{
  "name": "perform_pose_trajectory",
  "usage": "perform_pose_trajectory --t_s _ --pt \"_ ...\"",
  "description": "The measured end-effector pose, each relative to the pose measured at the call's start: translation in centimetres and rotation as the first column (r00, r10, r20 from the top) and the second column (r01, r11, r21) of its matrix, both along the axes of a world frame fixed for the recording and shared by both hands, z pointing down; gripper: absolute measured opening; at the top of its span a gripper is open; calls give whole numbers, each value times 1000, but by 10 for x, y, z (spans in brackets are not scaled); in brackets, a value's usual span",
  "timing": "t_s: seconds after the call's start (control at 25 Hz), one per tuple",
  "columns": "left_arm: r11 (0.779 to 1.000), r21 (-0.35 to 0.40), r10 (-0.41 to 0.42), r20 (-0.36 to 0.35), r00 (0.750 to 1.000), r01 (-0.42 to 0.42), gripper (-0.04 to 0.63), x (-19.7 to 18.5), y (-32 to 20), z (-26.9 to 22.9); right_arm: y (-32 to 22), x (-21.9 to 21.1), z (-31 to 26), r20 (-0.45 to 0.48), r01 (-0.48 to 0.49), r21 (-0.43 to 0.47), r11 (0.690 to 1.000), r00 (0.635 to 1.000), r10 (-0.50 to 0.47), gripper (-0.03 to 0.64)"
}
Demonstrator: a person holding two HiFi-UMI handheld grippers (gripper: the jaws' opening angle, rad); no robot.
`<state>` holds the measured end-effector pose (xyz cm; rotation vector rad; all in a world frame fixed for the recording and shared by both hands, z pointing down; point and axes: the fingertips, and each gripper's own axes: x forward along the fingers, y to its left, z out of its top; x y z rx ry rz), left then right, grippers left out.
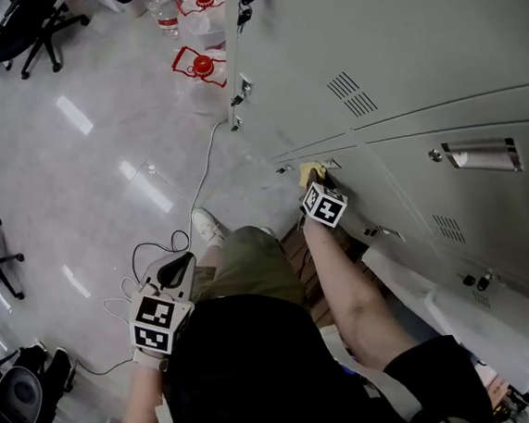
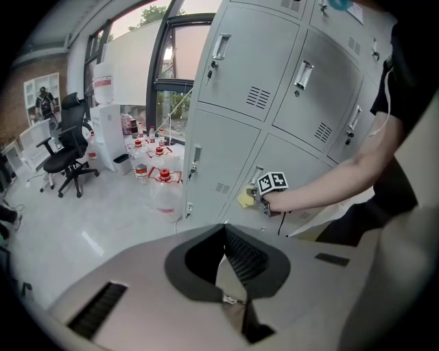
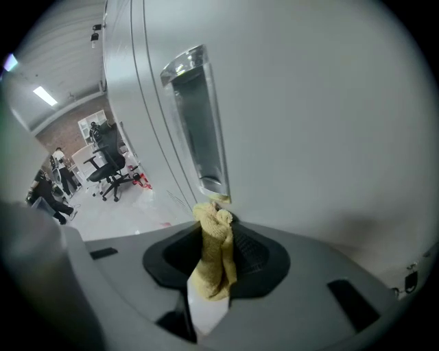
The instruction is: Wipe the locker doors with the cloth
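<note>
While the left gripper [image 1: 175,269] hangs closed over glossy floor [image 1: 92,157], the right gripper [image 1: 318,183] clamps cloth [image 3: 214,255] against a locker door [image 3: 315,123].

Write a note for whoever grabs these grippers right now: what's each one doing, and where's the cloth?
Left gripper: fingers shut, empty, held off to the side.
Right gripper: shut on the yellow cloth, whose tip seems to touch a low locker door at the bottom end of its handle.
Done: cannot tell which doors have been wiped; none shows marks.
Left: probably wipe across this door, then the other doors.
</note>
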<state>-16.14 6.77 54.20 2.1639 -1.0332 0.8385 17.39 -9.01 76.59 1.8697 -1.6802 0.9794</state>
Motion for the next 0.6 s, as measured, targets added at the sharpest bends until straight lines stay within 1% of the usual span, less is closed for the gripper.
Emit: perform_pose_trajectory --t_s 0.24,0.44,0.6 --pt "1000 -19 -21 13 1000 21 8 -20 2 5 -13 -13 13 12 -33 -19 999 999 33 117" --pt "999 -39 -34 28 999 36 8 -31 7 13 -23 -24 28 12 6 -30 1000 1000 -6 117" --pt "997 -56 -46 39 998 48 8 -36 12 19 -27 -29 43 -8 35 -53 998 999 -36 117"
